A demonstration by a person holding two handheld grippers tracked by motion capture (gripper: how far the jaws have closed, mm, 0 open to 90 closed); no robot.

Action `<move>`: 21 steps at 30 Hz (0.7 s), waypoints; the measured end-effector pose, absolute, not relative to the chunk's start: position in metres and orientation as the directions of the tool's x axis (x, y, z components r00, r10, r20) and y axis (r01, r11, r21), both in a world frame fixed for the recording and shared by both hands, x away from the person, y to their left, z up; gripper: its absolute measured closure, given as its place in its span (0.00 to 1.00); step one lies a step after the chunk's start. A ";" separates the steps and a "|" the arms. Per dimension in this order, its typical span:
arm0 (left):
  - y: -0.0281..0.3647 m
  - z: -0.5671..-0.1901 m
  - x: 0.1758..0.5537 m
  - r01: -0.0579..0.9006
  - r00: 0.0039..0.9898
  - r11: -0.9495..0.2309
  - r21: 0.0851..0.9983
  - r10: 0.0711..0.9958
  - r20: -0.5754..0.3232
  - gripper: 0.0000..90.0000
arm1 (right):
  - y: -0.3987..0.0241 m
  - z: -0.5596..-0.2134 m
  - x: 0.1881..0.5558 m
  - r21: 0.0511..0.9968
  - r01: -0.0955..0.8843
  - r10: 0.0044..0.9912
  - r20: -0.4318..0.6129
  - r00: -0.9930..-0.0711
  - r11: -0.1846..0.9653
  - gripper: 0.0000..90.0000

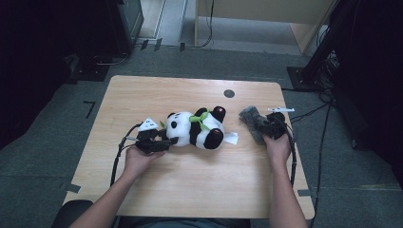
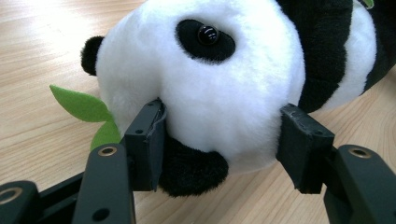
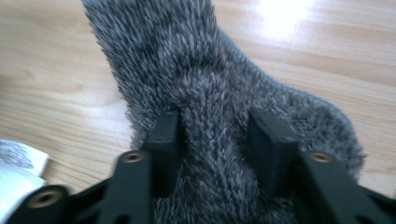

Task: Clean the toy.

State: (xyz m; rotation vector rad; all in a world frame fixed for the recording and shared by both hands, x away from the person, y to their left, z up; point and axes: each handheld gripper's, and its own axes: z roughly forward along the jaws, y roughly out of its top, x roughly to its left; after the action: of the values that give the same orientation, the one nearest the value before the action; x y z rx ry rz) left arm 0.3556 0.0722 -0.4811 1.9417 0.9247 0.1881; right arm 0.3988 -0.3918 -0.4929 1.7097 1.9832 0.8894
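A black-and-white plush panda (image 1: 197, 128) with a green leaf collar lies on its side in the middle of the wooden table (image 1: 190, 185). My left gripper (image 1: 171, 141) comes in from its left and is shut on its head: in the left gripper view the pads (image 2: 149, 135) press into the white fur of the panda (image 2: 210, 79) on both sides. To the right lies a grey furry piece (image 1: 251, 119). My right gripper (image 1: 264, 128) is pushed down into it. In the right gripper view its jaws (image 3: 215, 116) stand open with a ridge of grey fur (image 3: 187, 56) between them.
A white tag (image 1: 231, 138) sticks out from the panda toward the grey piece; its corner is the white tag (image 3: 16, 170) at the lower left of the right gripper view. A round dark hole (image 1: 229, 93) sits near the table's far edge. Cables trail on the floor at the right.
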 end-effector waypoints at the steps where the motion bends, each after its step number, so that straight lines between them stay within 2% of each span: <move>1: 0.072 -0.481 0.356 0.527 0.702 -0.269 0.806 0.672 -0.235 0.43 | -0.393 -0.490 0.397 0.683 0.729 0.973 0.135 -0.185 0.044 0.49; 4: 0.072 -0.481 0.356 0.528 0.702 -0.266 0.806 0.672 -0.237 0.43 | -0.395 -0.484 0.394 0.706 0.708 0.971 0.146 -0.188 0.031 0.42; 19: 0.073 -0.478 0.357 0.546 0.691 -0.265 0.795 0.678 -0.248 0.39 | -0.364 -0.450 0.358 0.775 0.628 0.942 0.154 -0.298 0.072 0.35; 21: 0.072 -0.477 0.357 0.546 0.690 -0.263 0.795 0.680 -0.249 0.38 | -0.358 -0.445 0.353 0.783 0.617 0.938 0.148 -0.313 0.082 0.32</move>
State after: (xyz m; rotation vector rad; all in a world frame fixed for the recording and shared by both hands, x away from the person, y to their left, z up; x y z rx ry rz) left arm 0.3572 0.0723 -0.4775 1.9421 0.9495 0.1753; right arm 0.3534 -0.3577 -0.4452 1.5343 1.9728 1.1050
